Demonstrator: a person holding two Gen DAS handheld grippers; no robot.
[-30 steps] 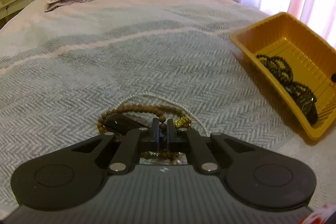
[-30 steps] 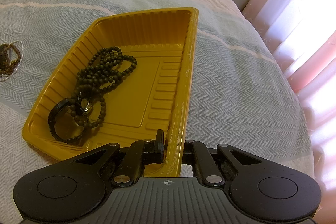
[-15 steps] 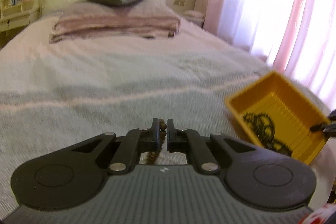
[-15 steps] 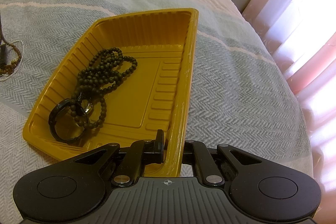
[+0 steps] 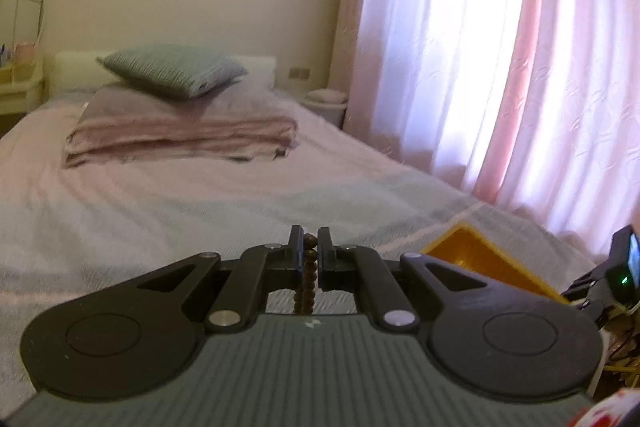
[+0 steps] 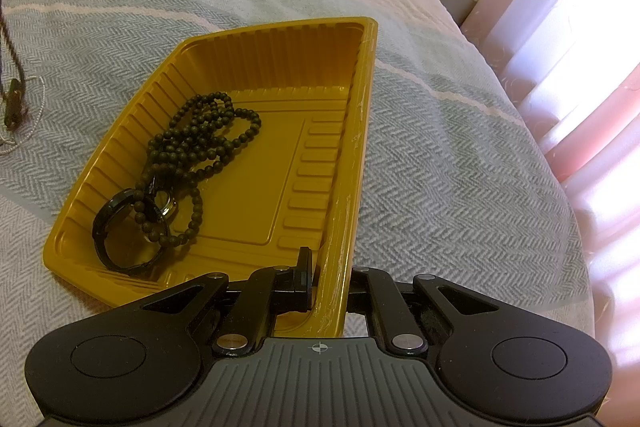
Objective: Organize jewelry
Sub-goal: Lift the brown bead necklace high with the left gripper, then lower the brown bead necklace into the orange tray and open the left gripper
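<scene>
My left gripper (image 5: 308,247) is shut on a brown wooden bead strand (image 5: 307,273), which hangs down between its fingers well above the bed. The same strand dangles at the left edge of the right wrist view (image 6: 11,67). My right gripper (image 6: 326,267) is shut on the near right rim of the yellow plastic tray (image 6: 362,131), which lies on the bedspread. In the tray lie a dark bead necklace (image 6: 200,143) and a black bangle (image 6: 128,235). The tray's corner also shows in the left wrist view (image 5: 476,255).
A thin white pearl strand (image 6: 28,123) lies on the grey herringbone bedspread (image 6: 440,167) left of the tray. Folded pink blankets (image 5: 180,139) and a grey cushion (image 5: 172,71) sit at the bed's head. Pink curtains (image 5: 500,47) hang on the right.
My left gripper has risen from the bedspread with the brown bead strand, which now hangs free. The right gripper and tray have not moved.
</scene>
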